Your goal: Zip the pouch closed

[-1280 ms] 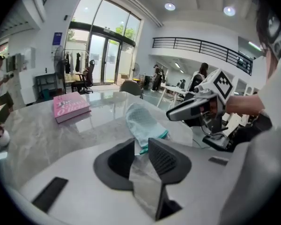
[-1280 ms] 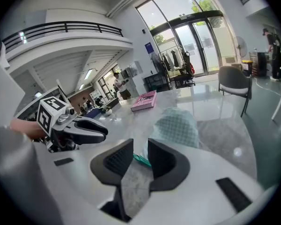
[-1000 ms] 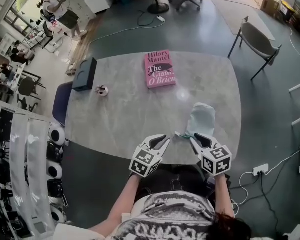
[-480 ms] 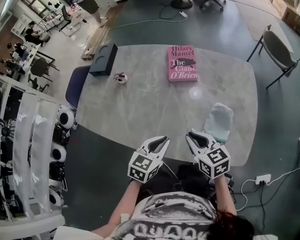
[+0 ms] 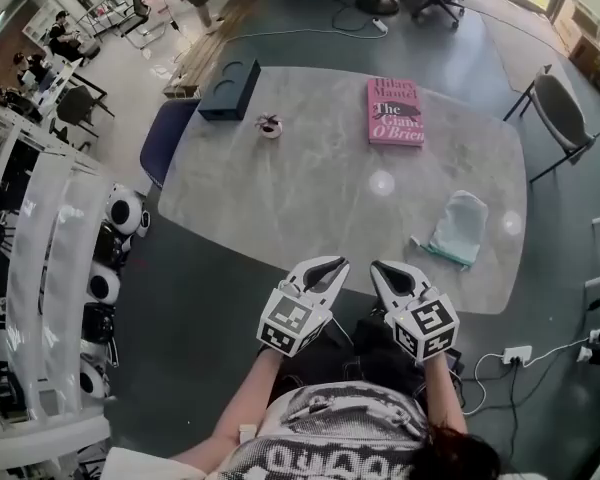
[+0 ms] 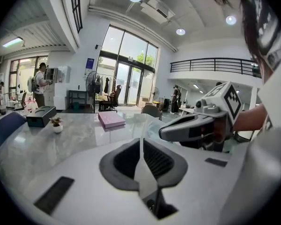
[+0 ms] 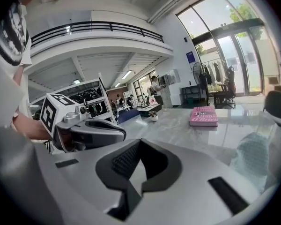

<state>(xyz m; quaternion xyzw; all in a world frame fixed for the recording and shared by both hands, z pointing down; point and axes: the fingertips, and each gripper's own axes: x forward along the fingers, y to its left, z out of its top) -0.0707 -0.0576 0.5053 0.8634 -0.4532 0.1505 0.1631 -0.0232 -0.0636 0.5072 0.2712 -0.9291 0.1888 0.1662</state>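
Pale-green pouch (image 5: 460,226) lies on the table (image 5: 300,198) — left tongs (image 5: 334,264) just closing together, empty; right tongs (image 5: 380,267) pressed together, empty.

Left gripper (image 5: 332,265): held out before the torso, pointing forward and slightly down; its jaws have just been closing, tips meeting, nothing between them.
Right gripper (image 5: 382,267): just beside the left, same tilt; jaws together, empty.
Forearms (image 5: 244,400): bare, drawn close to the body.

Pouch (image 5: 460,226) pale green, book (image 5: 394,112) pink, table (image 5: 310,198) marbled grey.
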